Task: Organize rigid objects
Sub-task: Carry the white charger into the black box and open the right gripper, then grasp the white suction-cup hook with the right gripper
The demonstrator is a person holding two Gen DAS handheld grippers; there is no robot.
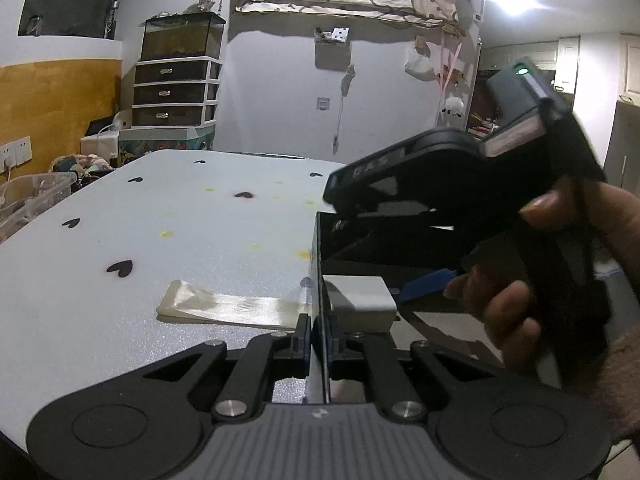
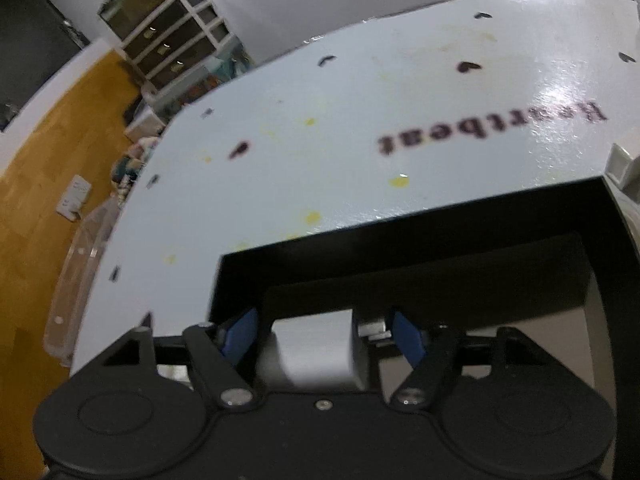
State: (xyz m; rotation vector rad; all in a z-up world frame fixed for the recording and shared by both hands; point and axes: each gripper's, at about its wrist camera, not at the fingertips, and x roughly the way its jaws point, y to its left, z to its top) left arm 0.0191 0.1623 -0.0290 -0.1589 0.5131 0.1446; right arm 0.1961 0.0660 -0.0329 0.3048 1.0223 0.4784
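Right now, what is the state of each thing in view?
Left gripper: shut on the box wall.
Right gripper: open, fingers either side of the block.
Box: open-topped, on the table.
Block: inside the box.
Plastic sleeve: flat on the table.

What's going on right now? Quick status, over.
Left gripper shut on the black box wall. Right gripper open over the white block inside the box. Nothing in the way.

The worktop lies open left of the black box; a clear plastic bag against its wall and the white block inside obstruct
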